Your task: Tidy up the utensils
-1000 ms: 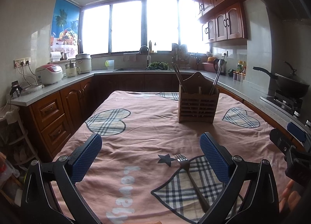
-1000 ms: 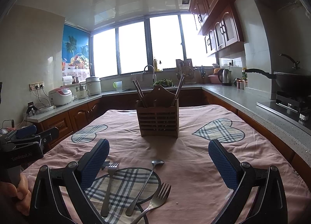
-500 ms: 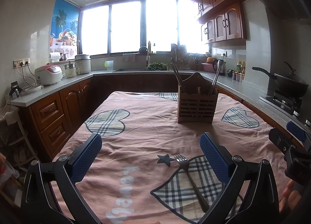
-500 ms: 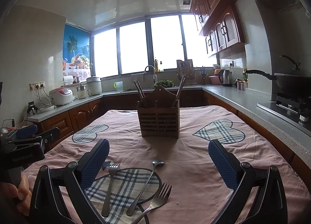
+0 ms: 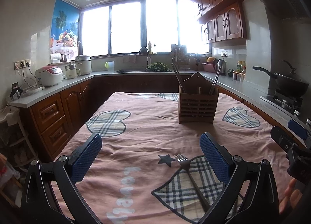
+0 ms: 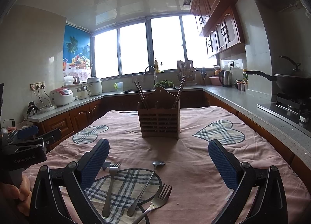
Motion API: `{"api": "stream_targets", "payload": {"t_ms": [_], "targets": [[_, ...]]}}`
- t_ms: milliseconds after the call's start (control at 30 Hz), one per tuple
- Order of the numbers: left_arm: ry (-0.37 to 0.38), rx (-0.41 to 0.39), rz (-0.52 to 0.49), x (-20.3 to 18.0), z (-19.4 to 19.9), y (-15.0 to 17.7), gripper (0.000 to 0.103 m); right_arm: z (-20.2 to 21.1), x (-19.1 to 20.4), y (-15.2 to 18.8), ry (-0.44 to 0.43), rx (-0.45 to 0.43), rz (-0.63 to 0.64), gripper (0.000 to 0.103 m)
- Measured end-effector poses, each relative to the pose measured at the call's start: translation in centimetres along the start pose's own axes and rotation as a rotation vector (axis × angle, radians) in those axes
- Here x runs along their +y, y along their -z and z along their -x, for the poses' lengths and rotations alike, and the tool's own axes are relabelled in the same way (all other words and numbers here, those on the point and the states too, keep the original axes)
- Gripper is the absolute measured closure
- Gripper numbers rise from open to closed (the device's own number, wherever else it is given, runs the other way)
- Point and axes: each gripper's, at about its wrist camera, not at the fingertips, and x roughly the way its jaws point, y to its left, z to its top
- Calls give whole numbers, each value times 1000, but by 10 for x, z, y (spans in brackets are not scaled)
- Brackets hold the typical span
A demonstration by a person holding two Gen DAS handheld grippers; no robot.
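Observation:
A slatted wooden utensil holder (image 6: pixel 159 122) (image 5: pixel 197 107) stands mid-table with chopsticks (image 6: pixel 141 95) in its outer compartments. On a plaid heart patch near the table's front lie a fork (image 6: pixel 110 187), a spoon (image 6: pixel 145 187) and a second fork (image 6: pixel 155 200). The left wrist view shows just one fork (image 5: pixel 189 175). My right gripper (image 6: pixel 158 159) is open, hovering above and just behind the cutlery. My left gripper (image 5: pixel 150 151) is open too, with that fork lying beside its right finger (image 5: pixel 213 160). Neither holds anything.
A pink cloth with plaid hearts covers the table (image 6: pixel 194 158). Counters run round three sides: rice cookers (image 5: pixel 49 75) at left, a sink (image 5: pixel 143 69) at the back, a wok on a stove (image 5: pixel 287 84) at right. A hand (image 6: pixel 17 193) holds the left gripper.
Both grippers stay open and almost still. The views drift only slightly; the cutlery has not moved.

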Motion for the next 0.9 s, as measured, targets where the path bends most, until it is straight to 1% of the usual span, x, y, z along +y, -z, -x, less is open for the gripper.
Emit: {"api": "stream_targets", "payload": {"t_ms": [900], "targets": [[7, -5, -4, 0, 0, 1, 0, 1, 0, 0, 0, 0, 0, 0]]}}
